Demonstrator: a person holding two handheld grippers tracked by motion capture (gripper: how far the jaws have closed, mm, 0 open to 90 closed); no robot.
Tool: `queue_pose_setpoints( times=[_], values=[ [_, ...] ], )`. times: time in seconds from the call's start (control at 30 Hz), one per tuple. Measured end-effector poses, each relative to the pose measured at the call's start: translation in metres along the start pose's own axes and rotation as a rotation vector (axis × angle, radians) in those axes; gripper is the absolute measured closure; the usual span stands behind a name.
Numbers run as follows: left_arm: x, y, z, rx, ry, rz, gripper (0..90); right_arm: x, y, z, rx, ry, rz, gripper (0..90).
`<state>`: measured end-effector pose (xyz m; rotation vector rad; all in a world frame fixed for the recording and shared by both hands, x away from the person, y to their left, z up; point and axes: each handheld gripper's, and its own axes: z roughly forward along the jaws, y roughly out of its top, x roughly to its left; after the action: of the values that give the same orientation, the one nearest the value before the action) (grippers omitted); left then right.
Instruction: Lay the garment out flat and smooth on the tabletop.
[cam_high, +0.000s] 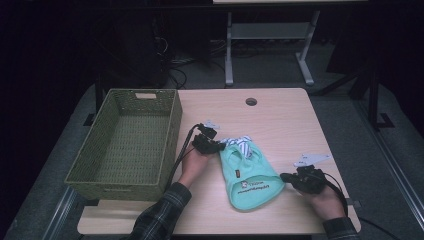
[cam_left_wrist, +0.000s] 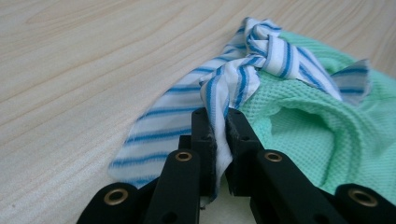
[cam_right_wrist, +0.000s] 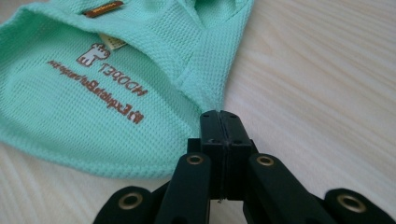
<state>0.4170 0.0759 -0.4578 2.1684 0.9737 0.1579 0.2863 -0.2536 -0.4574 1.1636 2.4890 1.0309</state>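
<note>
Mint-green mesh garment (cam_high: 250, 177) lies flat on the light wooden table (cam_high: 285, 120), just right of the woven green basket (cam_high: 127, 142), which sits on the table's left side. Brown printed lettering (cam_right_wrist: 100, 88) and a small brown tag (cam_right_wrist: 103, 8) show on its fabric in the right gripper view. At the far end of the garment sits a blue-and-white striped collar (cam_left_wrist: 243, 70), knotted and bunched (the knot shows best in the left gripper view).

Left gripper (cam_high: 212, 145), held in the person's left hand (cam_high: 194, 165) between basket and garment, has its jaws pressed together on a fold of the striped collar, with the white cloth squeezed between the black pads (cam_left_wrist: 208, 135).

Right gripper (cam_high: 286, 177), in the right hand (cam_high: 325, 200) near the table's right front corner, meets the garment's right edge. In its own view the jaws stand fully together, and a narrow point of green mesh runs right into the line where they meet; the cloth appears pinched there at the very tip of the jaws.

Plaid sleeve (cam_high: 160, 215) covers the left forearm at the near table edge.
</note>
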Motion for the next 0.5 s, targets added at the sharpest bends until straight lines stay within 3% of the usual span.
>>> queue_pose_setpoints(
  times=[0.1, 0.2, 0.37, 0.5],
  values=[
    [-0.002, 0.0, 0.004, 0.011, 0.013, 0.02, 79.6, 0.002, -0.004, -0.002, 0.002, 0.005, -0.007, 89.4],
    [-0.004, 0.002, 0.001, -0.001, 0.031, 0.025, 70.4, 0.006, -0.004, -0.003, 0.0, 0.014, -0.01, 88.5],
    [-0.009, 0.008, -0.012, -0.036, 0.027, 0.018, 54.5, 0.006, -0.002, -0.004, -0.02, 0.036, -0.008, 76.4],
    [-0.018, 0.009, -0.017, -0.027, 0.019, 0.045, 55.1, 0.005, 0.0, -0.004, -0.032, 0.036, 0.0, 70.6]
  ],
)
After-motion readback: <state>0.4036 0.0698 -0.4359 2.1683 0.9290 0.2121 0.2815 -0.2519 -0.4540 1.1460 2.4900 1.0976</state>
